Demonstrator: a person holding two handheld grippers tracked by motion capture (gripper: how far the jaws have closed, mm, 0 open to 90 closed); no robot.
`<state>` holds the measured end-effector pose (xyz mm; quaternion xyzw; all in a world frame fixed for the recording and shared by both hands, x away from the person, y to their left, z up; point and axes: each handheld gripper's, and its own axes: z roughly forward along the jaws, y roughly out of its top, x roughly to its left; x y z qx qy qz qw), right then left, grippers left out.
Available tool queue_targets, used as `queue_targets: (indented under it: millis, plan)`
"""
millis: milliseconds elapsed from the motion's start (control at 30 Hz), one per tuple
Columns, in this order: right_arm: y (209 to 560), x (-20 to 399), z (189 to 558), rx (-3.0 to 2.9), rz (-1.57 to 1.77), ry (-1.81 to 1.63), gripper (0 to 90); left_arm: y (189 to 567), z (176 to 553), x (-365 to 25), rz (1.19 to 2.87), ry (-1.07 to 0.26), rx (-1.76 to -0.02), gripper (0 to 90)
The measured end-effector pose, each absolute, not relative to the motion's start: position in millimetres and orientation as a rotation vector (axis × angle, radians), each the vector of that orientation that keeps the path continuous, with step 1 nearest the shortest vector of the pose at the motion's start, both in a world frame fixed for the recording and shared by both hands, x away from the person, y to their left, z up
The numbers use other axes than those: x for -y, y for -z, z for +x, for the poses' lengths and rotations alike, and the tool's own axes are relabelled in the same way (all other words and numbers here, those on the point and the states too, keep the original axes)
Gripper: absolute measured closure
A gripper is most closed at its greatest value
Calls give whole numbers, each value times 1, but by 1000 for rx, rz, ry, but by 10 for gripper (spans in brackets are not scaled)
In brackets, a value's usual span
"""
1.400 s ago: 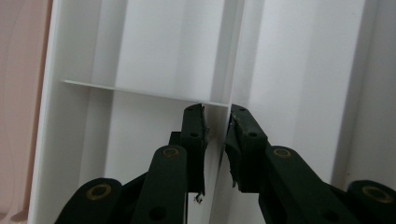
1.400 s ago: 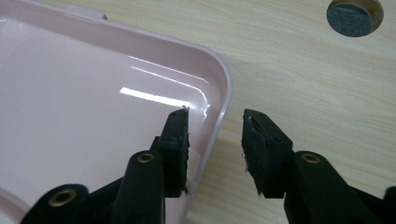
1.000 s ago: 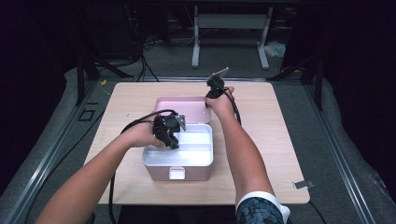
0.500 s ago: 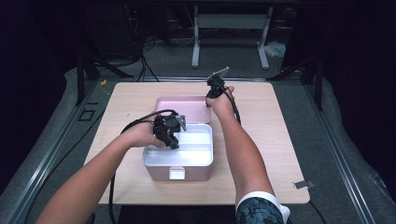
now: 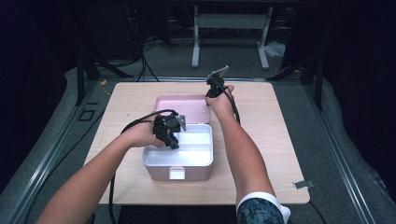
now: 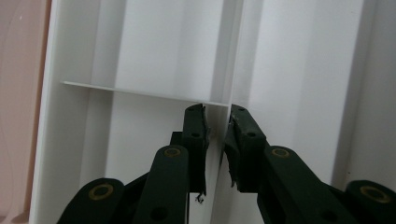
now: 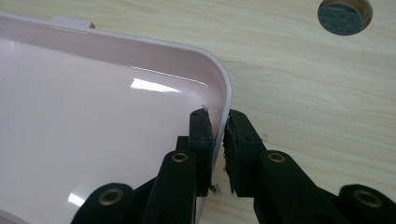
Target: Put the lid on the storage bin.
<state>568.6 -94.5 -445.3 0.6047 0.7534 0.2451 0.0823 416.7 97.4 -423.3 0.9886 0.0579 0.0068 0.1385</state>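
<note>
A pink box [image 5: 161,173] stands open on the wooden table, its lid [image 5: 182,105] lying flat behind it. Inside sits a white tray [image 5: 198,142] with compartments. My left gripper [image 5: 173,143] reaches down into the tray. In the left gripper view its jaws [image 6: 217,119] are shut on an upright white divider wall [image 6: 225,70], one pad on each side. My right gripper [image 5: 209,95] is at the lid's far right corner. In the right gripper view its jaws [image 7: 217,122] clamp the lid's curved rim [image 7: 227,91], with the glossy pink lid [image 7: 93,116] to their left.
Bare table [image 5: 271,140] lies to the right of the box and behind the lid. A round hole with a grey plug [image 7: 344,14] sits in the tabletop beyond the lid. A small metal clip [image 5: 303,184] lies at the front right corner.
</note>
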Motion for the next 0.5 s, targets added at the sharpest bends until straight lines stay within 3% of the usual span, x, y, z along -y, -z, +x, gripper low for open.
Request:
queue_targets:
  millis: [267, 500]
  plan:
    - [428, 97, 560, -2194, 1775, -809, 832, 423, 417, -97, 2858, -17, -168, 782]
    - [392, 108, 539, -2219, 1722, -942, 849, 423, 416, -98, 2859, -28, -169, 782]
